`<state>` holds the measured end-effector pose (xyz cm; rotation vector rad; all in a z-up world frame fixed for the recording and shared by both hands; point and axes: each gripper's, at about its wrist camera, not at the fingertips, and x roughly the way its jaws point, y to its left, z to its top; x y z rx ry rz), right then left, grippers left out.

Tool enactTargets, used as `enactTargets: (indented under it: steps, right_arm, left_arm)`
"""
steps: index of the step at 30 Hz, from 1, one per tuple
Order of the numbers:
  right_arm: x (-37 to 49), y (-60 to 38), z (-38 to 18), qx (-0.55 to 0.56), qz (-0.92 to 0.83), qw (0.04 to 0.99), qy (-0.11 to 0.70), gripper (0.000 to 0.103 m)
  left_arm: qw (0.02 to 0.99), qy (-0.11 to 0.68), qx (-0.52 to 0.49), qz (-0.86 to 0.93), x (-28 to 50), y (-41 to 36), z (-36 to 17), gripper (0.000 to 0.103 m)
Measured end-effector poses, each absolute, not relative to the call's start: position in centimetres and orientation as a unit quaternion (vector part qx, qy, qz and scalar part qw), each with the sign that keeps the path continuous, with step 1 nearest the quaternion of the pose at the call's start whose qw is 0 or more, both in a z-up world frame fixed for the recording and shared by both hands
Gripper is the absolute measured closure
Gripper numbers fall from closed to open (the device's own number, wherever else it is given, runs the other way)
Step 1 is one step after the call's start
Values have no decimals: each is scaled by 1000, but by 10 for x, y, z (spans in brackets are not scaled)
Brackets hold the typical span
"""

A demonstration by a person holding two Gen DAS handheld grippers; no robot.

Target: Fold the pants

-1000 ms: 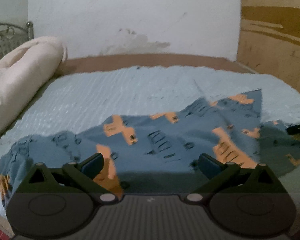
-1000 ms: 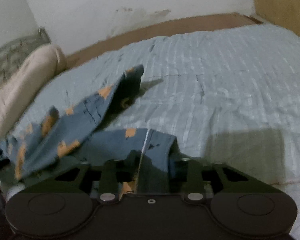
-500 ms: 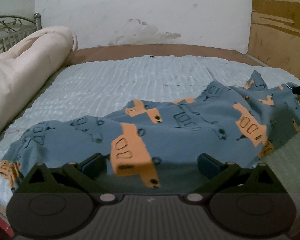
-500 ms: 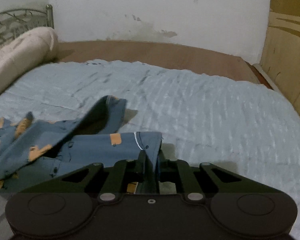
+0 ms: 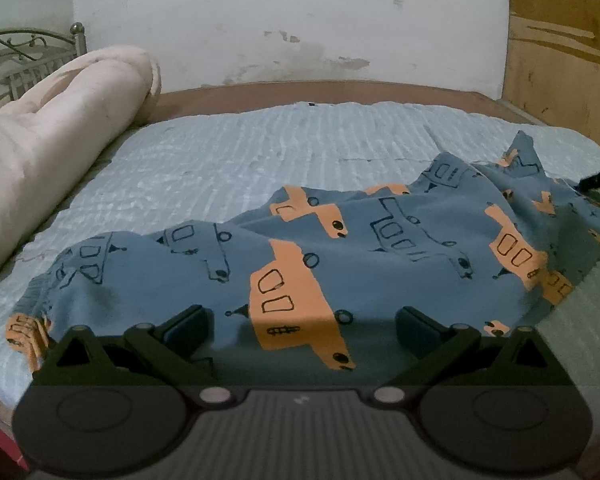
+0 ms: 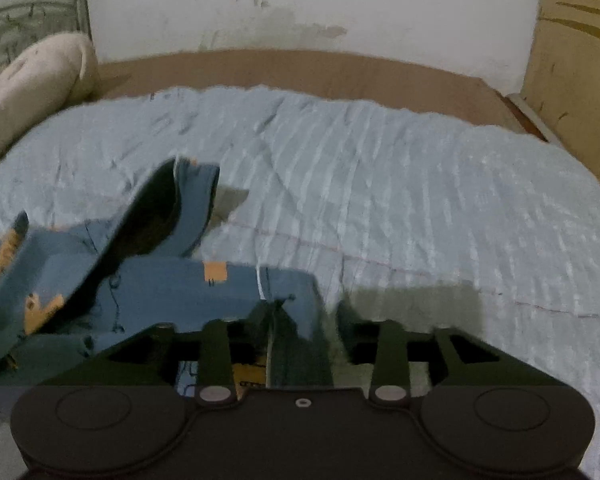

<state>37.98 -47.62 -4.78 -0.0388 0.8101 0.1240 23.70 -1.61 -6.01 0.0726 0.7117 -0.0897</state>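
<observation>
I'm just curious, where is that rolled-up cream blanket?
In both views the blanket lies along the left edge of the bed, beside the metal headboard, left of the pants.

The pants (image 5: 340,248) are soft matt cloth, blue with flat orange and dark outline prints, lying in loose creases. Under them the bedspread (image 5: 260,152) is pale blue cloth with a ribbed, puckered weave that catches the light in fine lines. At the far left, the rolled blanket (image 5: 60,120) looks thick, fuzzy and cream-coloured. The bed frame (image 5: 28,52) behind it is thin curled metal. The wall (image 5: 280,20) is matt white paint, stained and flaking. At the far right, the panel (image 5: 560,60) shows wood grain. The left gripper (image 5: 302,324) is matt black plastic.
</observation>
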Motion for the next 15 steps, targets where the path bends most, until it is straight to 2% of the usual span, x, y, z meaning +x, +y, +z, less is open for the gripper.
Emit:
enactTargets:
  steps: [1, 3, 7, 12, 15]
  right_arm:
    - [378, -477, -43, -15, 58, 921, 385, 39]
    - [379, -478, -31, 4, 60, 927, 370, 29]
    - [391, -468, -16, 84, 102, 926, 355, 17]
    - [419, -428, -21, 150, 153, 899, 382, 17]
    - [436, -406, -27, 140, 142, 894, 402, 26]
  left_arm:
    - [936, 348, 34, -46, 237, -17, -59, 1]
    - [937, 345, 25, -54, 236, -19, -57, 1]
    - [940, 332, 4, -76, 235, -32, -51, 1]
    - [942, 305, 12, -138, 238, -70, -43, 1]
    - [941, 284, 43, -178, 236, -96, -39, 1]
